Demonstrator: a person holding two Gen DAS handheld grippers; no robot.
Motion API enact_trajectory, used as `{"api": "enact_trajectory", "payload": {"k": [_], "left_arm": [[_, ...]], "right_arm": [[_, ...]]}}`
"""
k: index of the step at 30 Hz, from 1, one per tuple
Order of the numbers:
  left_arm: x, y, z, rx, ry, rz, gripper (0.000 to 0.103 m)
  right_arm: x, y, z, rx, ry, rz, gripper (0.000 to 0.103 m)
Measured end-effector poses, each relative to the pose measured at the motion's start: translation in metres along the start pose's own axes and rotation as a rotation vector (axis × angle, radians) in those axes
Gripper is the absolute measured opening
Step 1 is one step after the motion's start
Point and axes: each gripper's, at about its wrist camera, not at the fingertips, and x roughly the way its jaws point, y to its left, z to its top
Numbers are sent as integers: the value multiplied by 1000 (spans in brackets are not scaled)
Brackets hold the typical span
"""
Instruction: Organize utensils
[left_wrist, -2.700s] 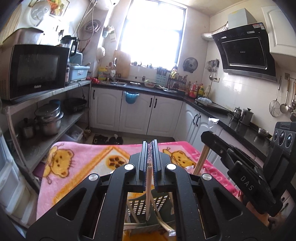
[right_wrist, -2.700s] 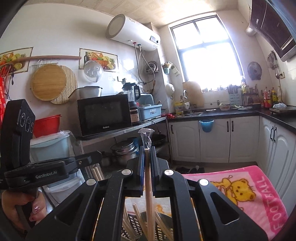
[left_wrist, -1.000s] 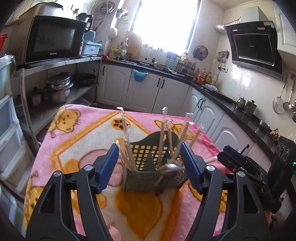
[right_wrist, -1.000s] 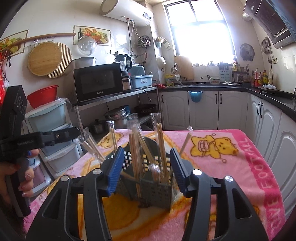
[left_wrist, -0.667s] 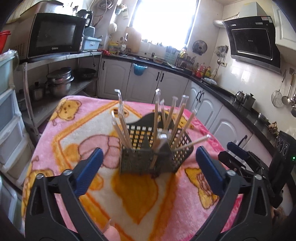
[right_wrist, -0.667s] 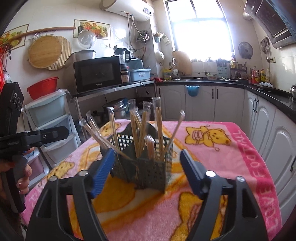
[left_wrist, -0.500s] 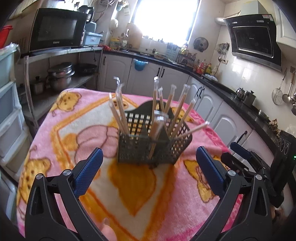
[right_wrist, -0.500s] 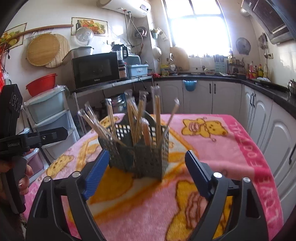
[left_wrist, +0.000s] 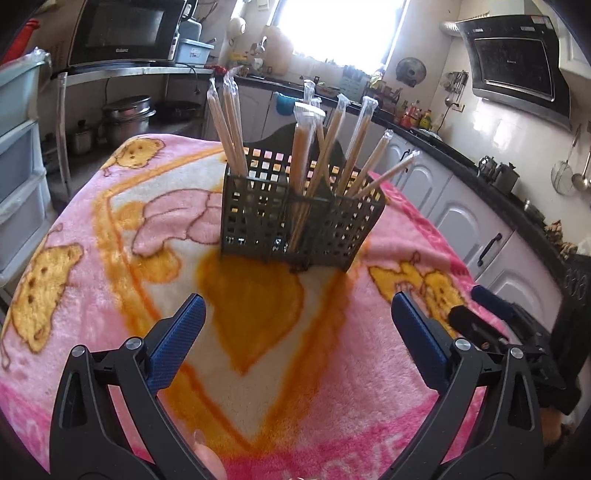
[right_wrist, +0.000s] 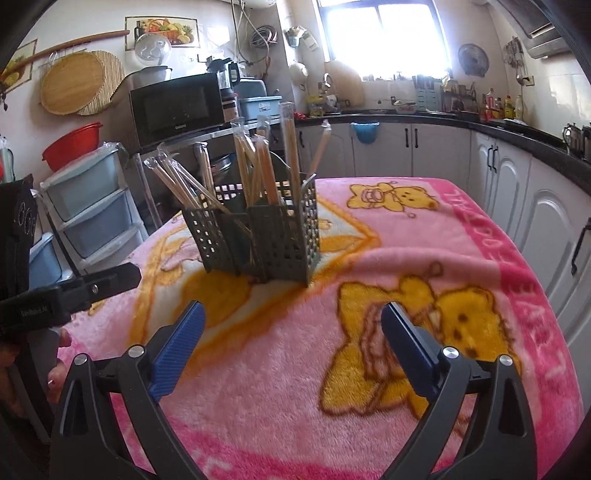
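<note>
**rig_op:** While I've got both grippers parked short of the basket (left_wrist: 299, 221), here's where things sit. The left gripper (left_wrist: 295, 332) has its fingers wide apart with nothing between them, and the right gripper (right_wrist: 291, 339) is the same: spread and empty. The basket stands upright on the pink blanket (right_wrist: 406, 258) in the middle of the table, well ahead of both. The wrapped chopsticks (left_wrist: 306, 147) are all standing in it, fanned out and leaning against the walls and dividers. I can't see any loose ones on the blanket, so I'd guess the sorting is about done.

**kitchenbot_fan:** How do those things handle if you need to shift one?

**rig_op:** My guess is very light and stiff, but the clear sleeves look slick, so a soft pinch would probably let one slide. I'd take hold around the middle of the stick above the basket rim, where the wood fills the sleeve, not at the crinkly empty tip. The basket itself looks like thin plastic mesh, light enough to tip if I drag a stick sideways, and the fluffy blanket won't steady it. I'd lift straight up.
</note>
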Motion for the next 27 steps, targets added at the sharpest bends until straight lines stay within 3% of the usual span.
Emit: {"api": "enact_trajectory", "payload": {"k": [3,11,14,20,27], "left_arm": [[0,-4,-12,13,-37,26,93],[4,-17,-41,81,-152,205,93],[-1,-22,-44,98,-186,201,93],[-25,-34,-50,150,-327,184,93],[-29,-34,-51,134,-345,174,93]], "right_arm": [[-6,-1,-8,-16,-51,-37,96],[-28,-3,-23,-47,-209,-91,97],[-40,-5,-26,-29,-271,-95,97],[-60,2,-35,-46,-348,-107,97],[-59,6,-41,-82,-364,-135,97]]}}
